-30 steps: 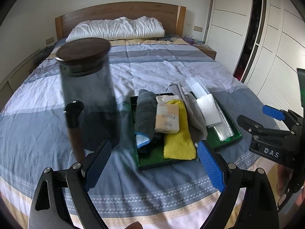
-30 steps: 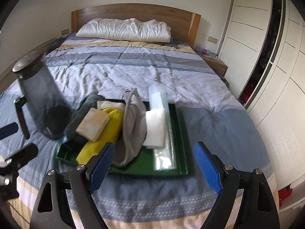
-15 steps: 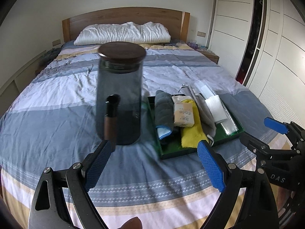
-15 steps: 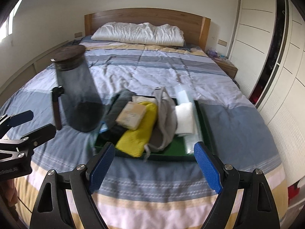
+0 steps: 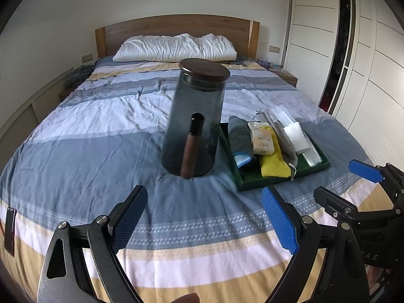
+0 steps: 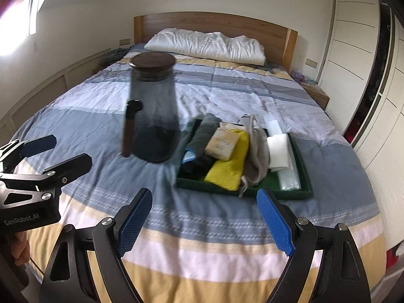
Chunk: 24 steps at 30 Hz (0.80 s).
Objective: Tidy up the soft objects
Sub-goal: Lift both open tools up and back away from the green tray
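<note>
Both grippers hang over the foot of the bed [image 5: 83, 131], and neither one has anything in it. The left gripper [image 5: 204, 217] fills the bottom of its own view, blue pads spread wide with only striped bedding showing between them. The right gripper [image 6: 204, 219] sits the same way at the bottom of its frame, pads well apart and nothing between them.

Center of the left view stands a tall smoky-glass jug [image 5: 194, 121], dark wooden lid on top, brown handle facing the camera, leaning a little to the right on the soft cover. Just to its right, lower right of center, is the green tray [image 5: 272, 180] holding the soft things. A gray cloth [image 5: 238, 133] with a blue edge lies along the tray's left side. Next to it is a yellow cloth [image 5: 274, 164], with a small beige packet [image 5: 262, 139] lying on top of it. Then comes a gray fabric piece [image 5: 286, 141], a folded white cloth [image 5: 296, 136], and a clear plastic sleeve [image 5: 311, 155] against the tray's right wall.

From the right view the jug [image 6: 152, 108] sits left of center and the tray [image 6: 306, 176] right of center, the two close beside each other. A white pillow [image 5: 176, 48] lies at the top against the wooden headboard [image 5: 176, 26].
</note>
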Motion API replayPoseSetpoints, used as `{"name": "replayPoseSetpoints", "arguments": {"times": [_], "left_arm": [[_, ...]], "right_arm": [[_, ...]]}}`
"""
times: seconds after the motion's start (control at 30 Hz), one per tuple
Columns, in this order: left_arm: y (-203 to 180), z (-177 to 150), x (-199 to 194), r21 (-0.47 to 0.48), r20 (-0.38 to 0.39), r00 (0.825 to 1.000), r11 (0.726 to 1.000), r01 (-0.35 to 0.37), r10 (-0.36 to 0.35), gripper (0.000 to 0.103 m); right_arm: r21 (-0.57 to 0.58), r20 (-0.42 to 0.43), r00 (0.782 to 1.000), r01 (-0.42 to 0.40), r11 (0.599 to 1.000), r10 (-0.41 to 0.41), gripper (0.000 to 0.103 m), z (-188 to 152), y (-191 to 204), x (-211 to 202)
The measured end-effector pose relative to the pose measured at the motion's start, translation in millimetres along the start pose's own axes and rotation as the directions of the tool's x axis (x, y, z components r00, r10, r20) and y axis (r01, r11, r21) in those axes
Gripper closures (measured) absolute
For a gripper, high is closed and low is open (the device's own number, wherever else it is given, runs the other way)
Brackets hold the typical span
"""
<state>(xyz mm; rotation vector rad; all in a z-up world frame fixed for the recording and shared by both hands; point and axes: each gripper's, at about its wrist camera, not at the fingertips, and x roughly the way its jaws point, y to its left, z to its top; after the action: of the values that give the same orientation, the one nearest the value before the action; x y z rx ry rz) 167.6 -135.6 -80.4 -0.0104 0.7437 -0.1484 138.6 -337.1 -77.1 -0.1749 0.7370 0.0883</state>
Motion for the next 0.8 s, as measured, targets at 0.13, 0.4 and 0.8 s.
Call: {"name": "replayPoseSetpoints", "arguments": {"times": [0.13,0.4,0.8], "left_arm": [[11.8,-7.4,-17.9,-0.014,0.019,1.0,1.0,-0.011,0.012,0.009],[30.9,-25.9,-52.5,-0.026,0.035,0.999,0.999,-0.039,0.04,0.008],[50.5,-68.7,-100.2,-0.022,0.034,0.995,0.995,-0.096,0.097,0.008]], "right_arm": [[-0.013,0.01,1.0,-0.008,1.0,0.008,0.017,-4.3,17.5,-19.6],[-0.035,0.042,0.999,-0.026,0.999,0.027,0.017,-22.3,51.7,-63.6],[-0.03,0.105,0.994,0.012,0.999,-0.009,0.016,-53.7,89.8,-120.4]]}}
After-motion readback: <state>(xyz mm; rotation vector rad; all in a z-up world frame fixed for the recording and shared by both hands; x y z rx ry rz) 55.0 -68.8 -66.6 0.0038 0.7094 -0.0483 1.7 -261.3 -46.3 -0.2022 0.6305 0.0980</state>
